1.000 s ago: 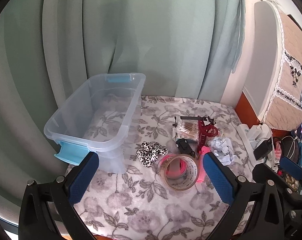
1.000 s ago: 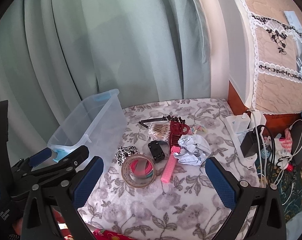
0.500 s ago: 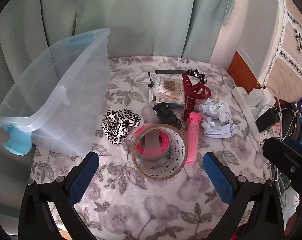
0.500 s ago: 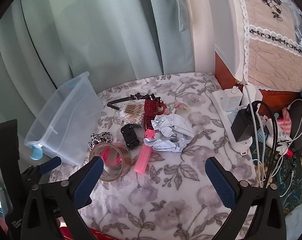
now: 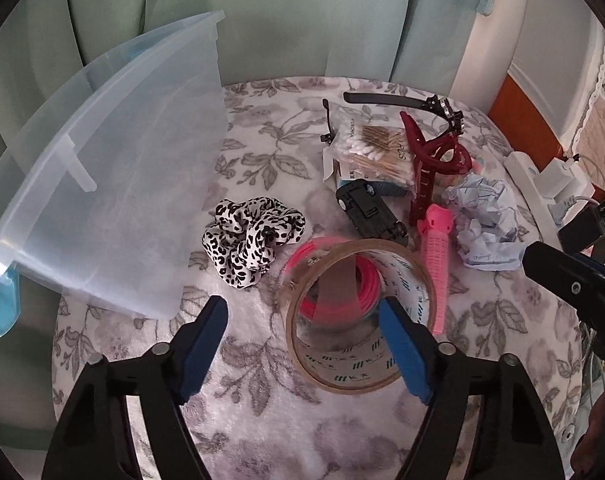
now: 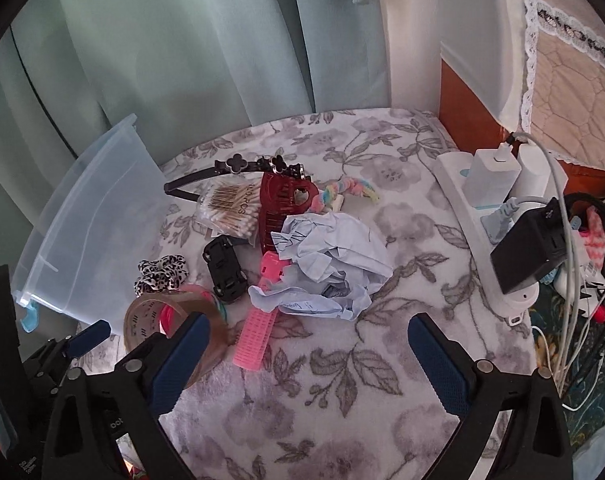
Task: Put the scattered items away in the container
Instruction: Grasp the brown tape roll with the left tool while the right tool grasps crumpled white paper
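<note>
**Left wrist view: tongs closing around the tape roll**

Left wrist view: left tongs [image 5: 302,344], jaws just narrowing, straddle the tape roll's [image 5: 354,316] near rim without pressing it; the clear container [image 5: 114,184] stands left on the table [image 5: 262,432].

Right wrist view: right tongs [image 6: 306,364] gape empty before the crumpled paper [image 6: 330,264].

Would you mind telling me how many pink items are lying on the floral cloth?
2: a pink hair roller lying beside the crumpled paper, and a pink coil sitting inside the tape roll. More may be hidden under the clutter.
</note>
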The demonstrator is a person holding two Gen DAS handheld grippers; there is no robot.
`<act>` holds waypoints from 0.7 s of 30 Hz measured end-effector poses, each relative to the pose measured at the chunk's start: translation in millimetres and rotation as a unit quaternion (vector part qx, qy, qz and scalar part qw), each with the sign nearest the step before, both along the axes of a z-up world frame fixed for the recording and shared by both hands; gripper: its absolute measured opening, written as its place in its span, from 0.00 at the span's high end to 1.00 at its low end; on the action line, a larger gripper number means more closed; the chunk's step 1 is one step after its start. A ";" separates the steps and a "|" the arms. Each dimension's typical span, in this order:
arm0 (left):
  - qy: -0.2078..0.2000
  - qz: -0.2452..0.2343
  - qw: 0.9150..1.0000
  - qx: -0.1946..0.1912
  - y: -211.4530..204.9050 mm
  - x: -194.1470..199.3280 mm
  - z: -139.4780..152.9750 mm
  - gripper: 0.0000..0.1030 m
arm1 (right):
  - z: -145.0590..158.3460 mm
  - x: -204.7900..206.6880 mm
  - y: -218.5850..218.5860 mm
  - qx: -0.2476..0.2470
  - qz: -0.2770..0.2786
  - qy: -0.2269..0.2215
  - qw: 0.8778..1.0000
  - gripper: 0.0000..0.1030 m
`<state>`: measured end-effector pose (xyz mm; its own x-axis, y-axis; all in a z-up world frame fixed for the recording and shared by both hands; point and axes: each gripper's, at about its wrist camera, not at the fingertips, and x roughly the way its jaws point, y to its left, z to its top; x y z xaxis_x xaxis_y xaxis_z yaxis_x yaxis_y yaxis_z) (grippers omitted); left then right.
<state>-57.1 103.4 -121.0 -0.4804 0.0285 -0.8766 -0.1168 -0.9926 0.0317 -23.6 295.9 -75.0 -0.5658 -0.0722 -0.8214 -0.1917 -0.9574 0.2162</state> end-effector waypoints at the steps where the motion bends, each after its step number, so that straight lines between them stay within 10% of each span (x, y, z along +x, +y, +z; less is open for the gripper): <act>1: -0.006 0.002 1.000 -0.002 -0.5 -2.7 -3.9 0.26 | -4.4 -4.9 0.2 0.001 0.001 -0.005 1.000 0.02; 21: -0.018 0.007 1.000 0.001 -3.6 -25.2 -22.2 0.89 | -58.1 -53.8 17.5 -0.032 -0.021 -0.027 0.999 0.25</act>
<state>-82.3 99.8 -143.2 -0.4489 0.0230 -0.8933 -0.1031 -0.9943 0.0262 -77.5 313.4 -133.1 -0.5251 -0.1014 -0.8450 -0.2451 -0.9328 0.2643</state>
